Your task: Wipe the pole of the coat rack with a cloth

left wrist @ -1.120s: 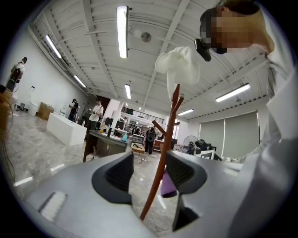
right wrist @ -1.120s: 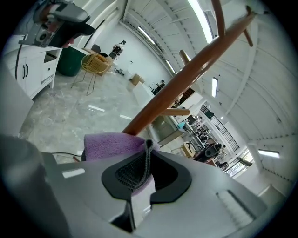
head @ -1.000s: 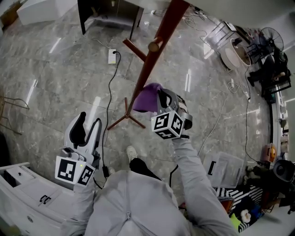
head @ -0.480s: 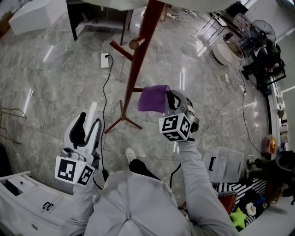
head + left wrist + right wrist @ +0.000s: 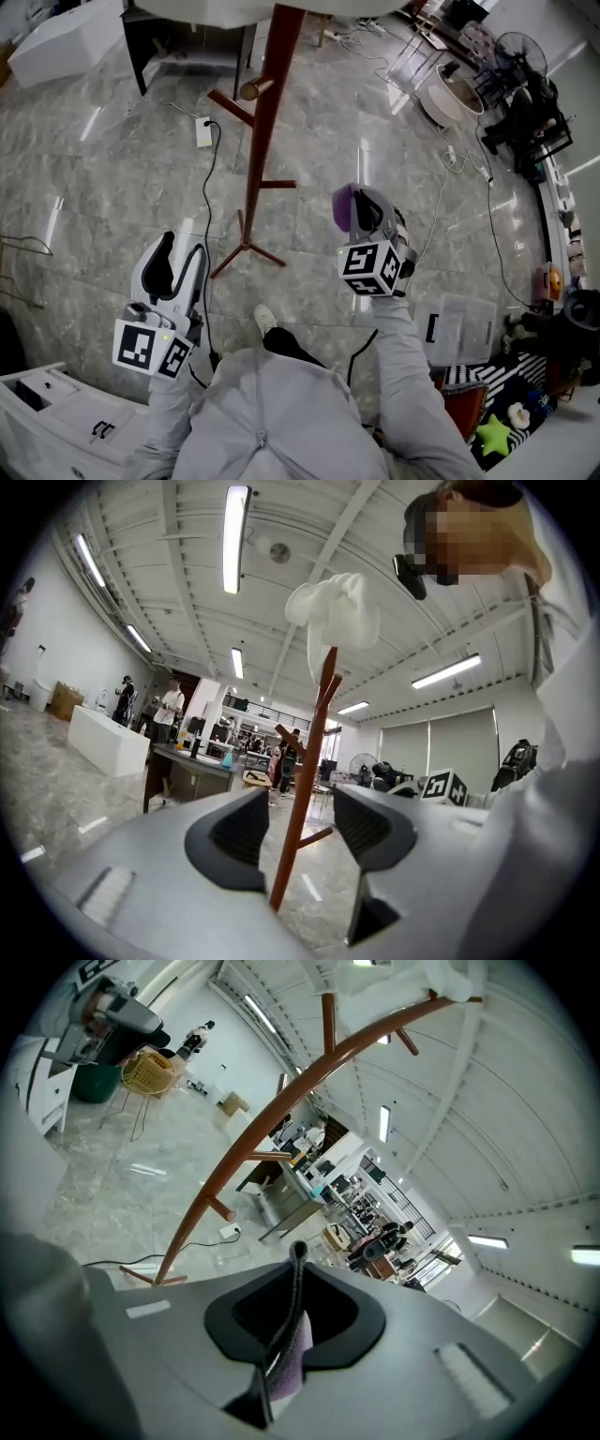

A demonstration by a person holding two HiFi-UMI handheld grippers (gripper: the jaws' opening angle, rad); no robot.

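Observation:
The coat rack's red-brown pole (image 5: 260, 122) slants from the top centre of the head view down to its splayed feet (image 5: 246, 246). My right gripper (image 5: 359, 208) is to the right of the pole and apart from it, shut on a purple cloth (image 5: 343, 205). In the right gripper view the cloth (image 5: 292, 1356) is pinched between the closed jaws (image 5: 295, 1269), with the pole (image 5: 272, 1119) arching well beyond. My left gripper (image 5: 178, 248) hangs low at the left, open and holding nothing. In its own view (image 5: 300, 832) the far pole (image 5: 305, 789) shows through the gap, topped with something white (image 5: 335, 611).
A power strip (image 5: 202, 133) and its black cable (image 5: 214, 202) lie on the marble floor left of the pole. A dark desk (image 5: 187, 42) stands behind the rack. A white cabinet (image 5: 47, 422) sits lower left, a clear plastic box (image 5: 461, 330) lower right, a fan (image 5: 521, 49) and clutter upper right.
My right gripper has carried the purple cloth off the pole and to the right. The cloth touched the pole a second ago and now hangs apart. The left gripper has stayed put.

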